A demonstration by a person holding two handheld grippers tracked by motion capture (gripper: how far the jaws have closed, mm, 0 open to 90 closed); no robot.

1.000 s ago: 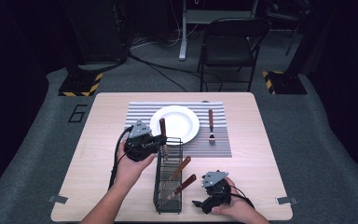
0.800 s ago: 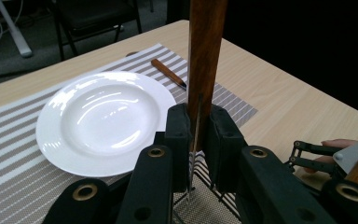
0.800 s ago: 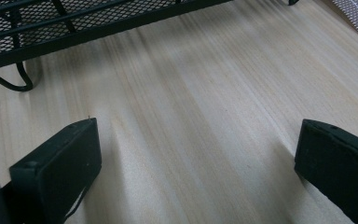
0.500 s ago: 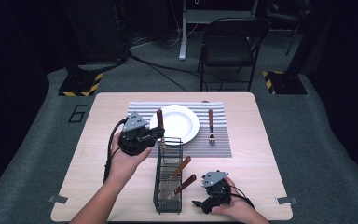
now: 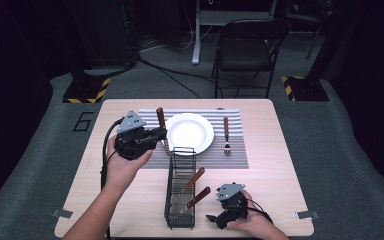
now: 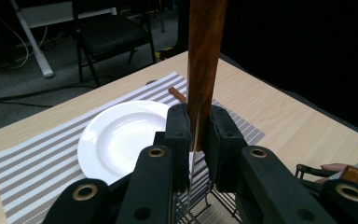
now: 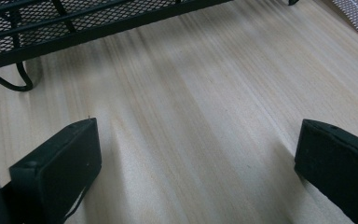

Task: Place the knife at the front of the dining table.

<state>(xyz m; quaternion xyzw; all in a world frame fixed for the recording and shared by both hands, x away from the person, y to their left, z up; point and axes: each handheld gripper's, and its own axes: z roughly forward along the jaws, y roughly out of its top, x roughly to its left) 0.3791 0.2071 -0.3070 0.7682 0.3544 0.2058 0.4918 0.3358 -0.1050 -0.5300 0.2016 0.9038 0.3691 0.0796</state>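
Two jaws of the left gripper (image 6: 196, 140) clamp a knife (image 6: 205, 56), blade mostly hidden; right gripper (image 7: 196, 154) gapes.

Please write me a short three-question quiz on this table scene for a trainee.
1. True or false: the left gripper is shut on a knife with a wooden handle.
2. Where does the fork lie? A) in the rack B) on the striped mat, right of the plate C) on the plate
3. How many wooden handles stick up from the rack?

Key:
1. True; it holds the knife upright beside the plate.
2. B; it lies on the mat.
3. Two. The right gripper rests open on the table beside the rack.
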